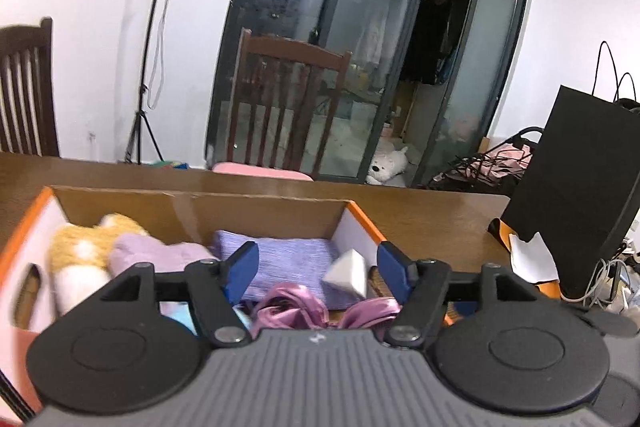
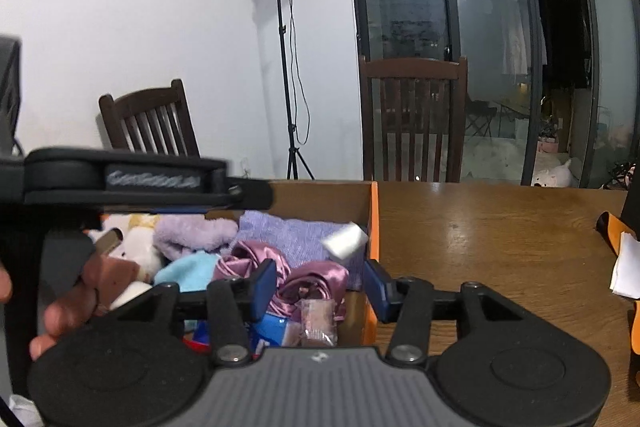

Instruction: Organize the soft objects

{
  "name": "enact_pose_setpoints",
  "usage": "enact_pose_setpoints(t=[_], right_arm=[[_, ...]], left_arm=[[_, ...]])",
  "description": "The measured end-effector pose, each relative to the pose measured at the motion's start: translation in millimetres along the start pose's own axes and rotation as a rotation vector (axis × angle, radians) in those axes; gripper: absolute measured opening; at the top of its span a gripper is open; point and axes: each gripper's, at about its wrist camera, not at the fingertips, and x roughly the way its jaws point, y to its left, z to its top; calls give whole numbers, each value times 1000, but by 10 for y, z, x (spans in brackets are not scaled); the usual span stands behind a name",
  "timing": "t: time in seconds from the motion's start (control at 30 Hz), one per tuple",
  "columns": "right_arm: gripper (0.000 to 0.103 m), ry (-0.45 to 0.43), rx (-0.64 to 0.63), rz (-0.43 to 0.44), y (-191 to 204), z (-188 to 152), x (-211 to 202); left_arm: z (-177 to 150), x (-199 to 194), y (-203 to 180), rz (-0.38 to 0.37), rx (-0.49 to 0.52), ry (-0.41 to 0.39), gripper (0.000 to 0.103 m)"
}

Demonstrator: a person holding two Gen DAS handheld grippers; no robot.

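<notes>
An orange-edged cardboard box (image 1: 362,219) sits on the wooden table and holds soft things: a yellow and white plush (image 1: 80,251), a lilac fluffy cloth (image 1: 140,255), a purple knit cloth (image 1: 292,259), pink satin fabric (image 1: 288,311) and a white sponge block (image 1: 348,273). My left gripper (image 1: 318,269) is open above the box, touching nothing. My right gripper (image 2: 320,285) is open over the box's right wall (image 2: 374,223), with the satin fabric (image 2: 316,279) and the white sponge (image 2: 346,241) below. The left gripper's body (image 2: 120,179) crosses the right wrist view.
A black paper bag (image 1: 580,195) and white paper (image 1: 532,255) stand on the table at the right. Wooden chairs (image 2: 412,119) stand behind the table. A light stand (image 2: 288,67) is against the wall. Bare tabletop (image 2: 500,247) lies right of the box.
</notes>
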Motion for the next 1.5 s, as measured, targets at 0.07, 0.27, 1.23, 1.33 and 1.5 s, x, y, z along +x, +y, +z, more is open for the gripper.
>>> enact_pose_setpoints(t=[0.07, 0.27, 1.23, 1.33, 1.5], right_arm=[[47, -8, -1, 4, 9, 60, -79], [56, -64, -24, 14, 139, 256, -491], [102, -351, -53, -50, 488, -115, -1509], [102, -353, -48, -56, 498, -174, -1626], [103, -352, -42, -56, 568, -308, -1877]], left_arm=[[26, -171, 28, 30, 18, -20, 72], [79, -812, 144, 108, 43, -77, 77], [-502, -2364, 308, 376, 85, -291, 103], [-560, -2486, 260, 368, 82, -303, 103], [-728, -2737, 102, 367, 98, -319, 103]])
